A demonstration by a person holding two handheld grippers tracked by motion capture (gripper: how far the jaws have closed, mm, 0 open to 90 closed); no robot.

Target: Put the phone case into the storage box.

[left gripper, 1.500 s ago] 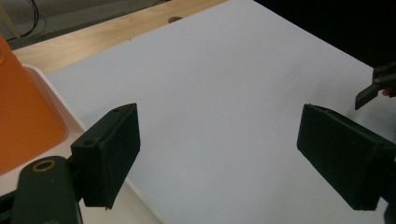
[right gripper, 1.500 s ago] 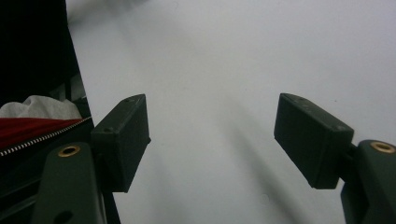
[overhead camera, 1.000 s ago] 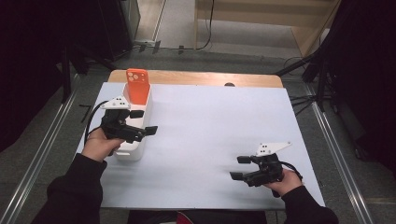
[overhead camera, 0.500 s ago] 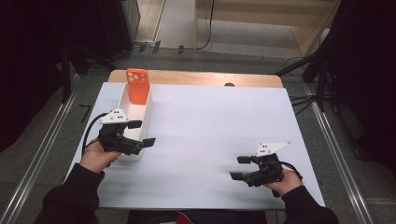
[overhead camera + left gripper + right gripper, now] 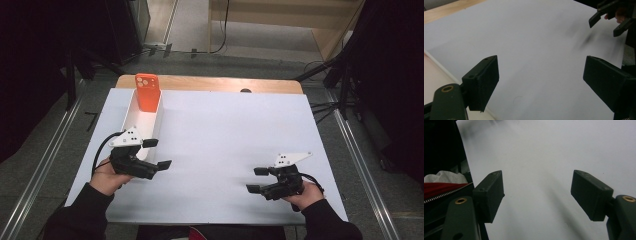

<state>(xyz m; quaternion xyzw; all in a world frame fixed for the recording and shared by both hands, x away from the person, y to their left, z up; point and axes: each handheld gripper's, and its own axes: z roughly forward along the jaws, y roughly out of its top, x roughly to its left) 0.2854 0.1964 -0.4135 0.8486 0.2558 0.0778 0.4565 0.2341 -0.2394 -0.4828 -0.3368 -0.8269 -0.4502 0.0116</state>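
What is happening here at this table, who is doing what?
A person sits at a table covered with a white sheet, one hand-held gripper in each hand. The left hand-held gripper is open and holds nothing; it is at the near end of a long white tray. An orange phone stands at the far end of that tray. The right hand-held gripper is also open and empty, over the sheet at the near right.

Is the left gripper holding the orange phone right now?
No. The orange phone stands in the far end of the white tray, while the left gripper hangs open and empty near the tray's near end.
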